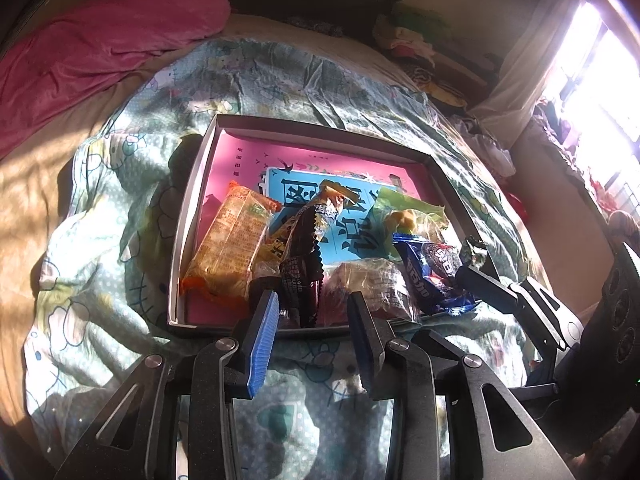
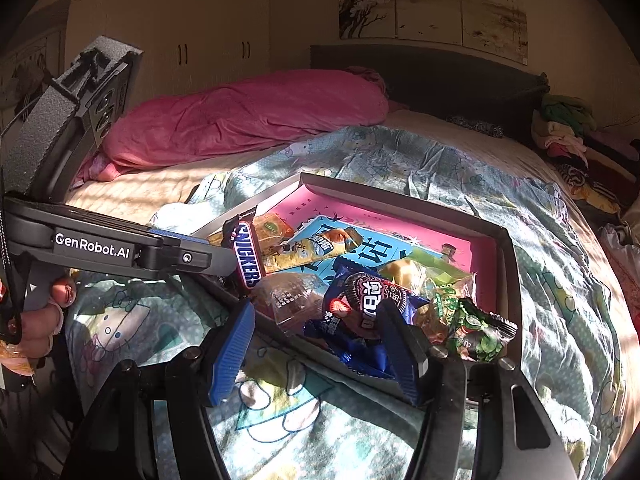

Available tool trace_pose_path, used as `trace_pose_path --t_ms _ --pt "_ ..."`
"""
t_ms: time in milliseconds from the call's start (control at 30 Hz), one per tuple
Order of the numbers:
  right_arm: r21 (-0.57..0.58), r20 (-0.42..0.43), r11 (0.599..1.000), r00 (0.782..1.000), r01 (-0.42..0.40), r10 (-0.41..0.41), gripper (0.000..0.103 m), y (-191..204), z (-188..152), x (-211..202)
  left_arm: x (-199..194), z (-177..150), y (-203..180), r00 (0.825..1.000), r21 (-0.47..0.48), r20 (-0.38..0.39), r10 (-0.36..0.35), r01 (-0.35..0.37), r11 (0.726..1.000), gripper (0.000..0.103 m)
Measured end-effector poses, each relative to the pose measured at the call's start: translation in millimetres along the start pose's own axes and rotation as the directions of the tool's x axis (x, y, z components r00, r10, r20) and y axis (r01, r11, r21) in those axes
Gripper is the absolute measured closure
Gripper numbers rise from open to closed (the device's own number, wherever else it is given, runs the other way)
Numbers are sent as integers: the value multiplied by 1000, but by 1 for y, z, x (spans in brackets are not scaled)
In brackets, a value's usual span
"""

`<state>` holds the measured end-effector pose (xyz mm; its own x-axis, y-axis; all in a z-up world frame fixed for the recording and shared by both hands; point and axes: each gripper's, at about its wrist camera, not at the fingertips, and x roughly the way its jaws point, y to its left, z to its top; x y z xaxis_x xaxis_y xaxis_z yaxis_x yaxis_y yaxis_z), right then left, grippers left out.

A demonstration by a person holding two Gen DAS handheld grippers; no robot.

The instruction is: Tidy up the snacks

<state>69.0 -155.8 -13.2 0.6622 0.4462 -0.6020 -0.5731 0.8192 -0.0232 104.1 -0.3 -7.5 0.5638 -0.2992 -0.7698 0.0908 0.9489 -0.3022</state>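
Step in hand: putting Snickers (image 2: pixel 248 258) into the box (image 1: pixel 304 124) w/ the other snacks. Left hand-held gripper (image 1: pixel 312 298) is clamped on the bar near its tips. The bar stands roughly upright, off the box floor, over the near-left part of the box. Below and around it are an orange pack (image 1: pixel 228 248) to the left, a yellow bar (image 2: pixel 320 248) beyond, and a clear-wrapped pack (image 1: pixel 372 280) to the right.

Right hand-held gripper (image 2: pixel 316 308) has jaws apart and nothing gripped as far as I can tell. It hovers at the near rim, w/ the Oreo pack (image 2: pixel 372 300) just past its tips and a green pack (image 2: pixel 480 332) to the right, at the near-right corner. Box sits on the bed quilt (image 1: pixel 100 240).

Next move, my read: lower the Snickers into a free slot and open the jaws. The gap btwn orange pack and clear pack looks tight, so tilt the bar flat and lay it alongside the orange pack, or carry it to the bare pink floor at the far side. Wrapper is slick and held near one end, so it may swing or slip. Right side could nudge the Oreo pack clear, but keep the two tools apart since they're close over the near edge.
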Motion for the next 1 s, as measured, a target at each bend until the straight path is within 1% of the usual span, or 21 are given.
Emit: trace_pose_path --t_ms 200,267,300,633,867,1000 --pt "-25 -5 1000 1000 -12 12 40 6 0 7 4 -4 -1 1000 13 -16 18 -18 1000 64" --pt "-23 -3 1000 1000 -17 17 40 6 0 8 4 -3 -1 1000 10 -14 23 -22 1000 62" --pt "-19 -2 1000 1000 -22 22 40 5 -1 9 4 -3 -1 1000 10 -13 27 -27 1000 59" --pt "32 13 998 999 -49 48 39 -5 0 11 -3 2 3 999 -6 9 52 -52 999 51" --pt "45 17 997 998 -61 60 39 -7 0 11 -12 6 -1 997 13 30 70 -70 997 48" --pt "26 13 999 999 -46 46 39 -4 0 12 -17 7 -5 995 20 41 86 -87 996 45"
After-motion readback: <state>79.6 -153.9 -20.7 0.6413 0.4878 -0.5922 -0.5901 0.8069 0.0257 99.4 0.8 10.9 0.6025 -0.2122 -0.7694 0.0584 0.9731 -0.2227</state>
